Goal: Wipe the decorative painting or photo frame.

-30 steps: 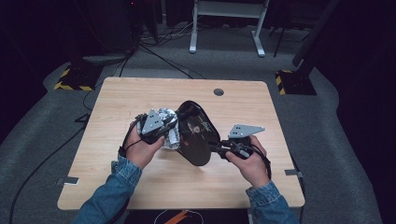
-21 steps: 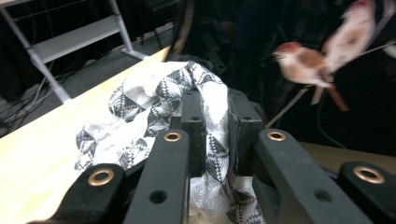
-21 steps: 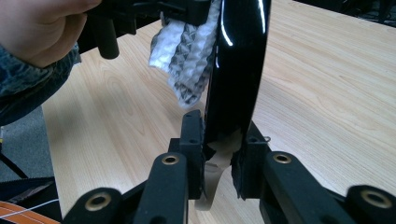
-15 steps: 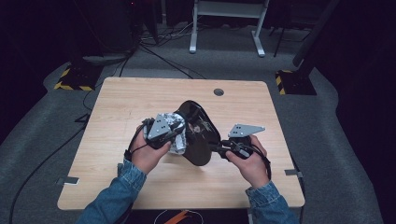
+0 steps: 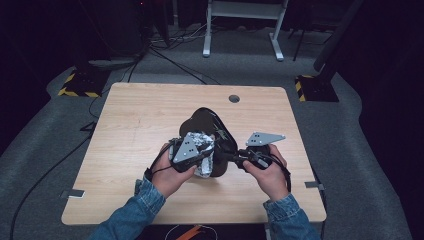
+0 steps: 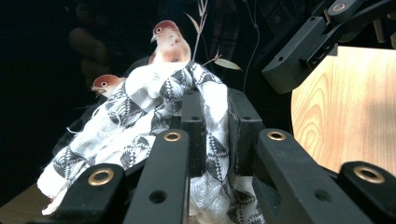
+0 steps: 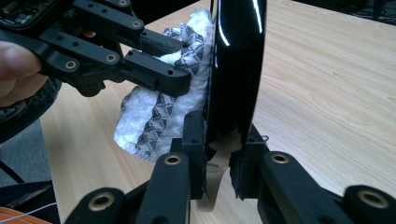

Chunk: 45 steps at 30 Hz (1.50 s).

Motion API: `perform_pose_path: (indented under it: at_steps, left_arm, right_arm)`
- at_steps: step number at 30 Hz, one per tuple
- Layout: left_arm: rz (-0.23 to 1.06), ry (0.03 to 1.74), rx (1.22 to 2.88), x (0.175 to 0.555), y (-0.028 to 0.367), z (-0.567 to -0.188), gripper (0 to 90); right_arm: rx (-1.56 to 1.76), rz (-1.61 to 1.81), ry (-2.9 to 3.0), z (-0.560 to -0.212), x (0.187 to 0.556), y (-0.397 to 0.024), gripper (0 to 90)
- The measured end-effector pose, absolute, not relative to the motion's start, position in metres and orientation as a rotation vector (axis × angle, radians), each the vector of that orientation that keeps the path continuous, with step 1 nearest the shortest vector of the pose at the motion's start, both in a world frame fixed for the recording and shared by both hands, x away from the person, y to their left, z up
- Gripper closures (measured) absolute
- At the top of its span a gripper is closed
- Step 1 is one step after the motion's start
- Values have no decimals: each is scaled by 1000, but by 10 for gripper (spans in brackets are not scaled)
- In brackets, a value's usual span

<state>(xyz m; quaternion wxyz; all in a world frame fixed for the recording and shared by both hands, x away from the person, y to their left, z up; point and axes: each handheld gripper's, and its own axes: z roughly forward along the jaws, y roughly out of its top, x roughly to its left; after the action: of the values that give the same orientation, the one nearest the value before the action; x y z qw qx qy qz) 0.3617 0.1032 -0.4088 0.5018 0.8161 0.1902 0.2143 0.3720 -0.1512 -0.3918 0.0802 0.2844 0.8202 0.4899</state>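
High view: a person's two hands work over a wooden table (image 5: 130, 125), with a glossy black plate (image 5: 212, 132) held on edge near the table's middle. The left gripper (image 5: 202, 156) presses a crumpled white cloth with a black diamond pattern (image 5: 204, 150) against the plate's left face, while the right gripper (image 5: 239, 159) meets the plate's lower right rim. Left gripper view: the jaws are drawn narrow on a fold of the cloth (image 6: 154, 116), which bunches over and between them; beyond the cloth, the plate's dark face carries painted red-headed birds (image 6: 169, 42) and a thin leafy sprig, and the table shows pale to the plate's right. Right gripper view: the jaws are clamped on the plate's lower rim (image 7: 236, 70), which stands upright and edge-on between them; the right gripper's jaws have just been closing further on that rim. To the plate's left, the left gripper (image 7: 184, 70) pushes the cloth (image 7: 159, 107) against the plate's face. Hazards, as judged: the grip on the plate is a narrow bite on a smooth, curved rim, so sideways pressure from the wiping cloth could lever the plate out of the jaws or tip it onto the table; the cloth is caught by a single fold and could slip free, bringing a hard jaw against the painted face.
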Motion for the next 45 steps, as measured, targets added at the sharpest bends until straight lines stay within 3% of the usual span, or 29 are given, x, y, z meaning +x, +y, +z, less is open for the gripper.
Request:
perform_pose_path:
  at_steps: [32, 45]
  left_arm:
    - [616, 673, 1951, 411, 161, -419, 799]
    - [532, 616, 1953, 394, 143, -424, 798]
  right_arm:
    - [870, 1472, 2429, -394, 365, -155, 779]
    - [872, 1475, 2430, -394, 366, -153, 775]
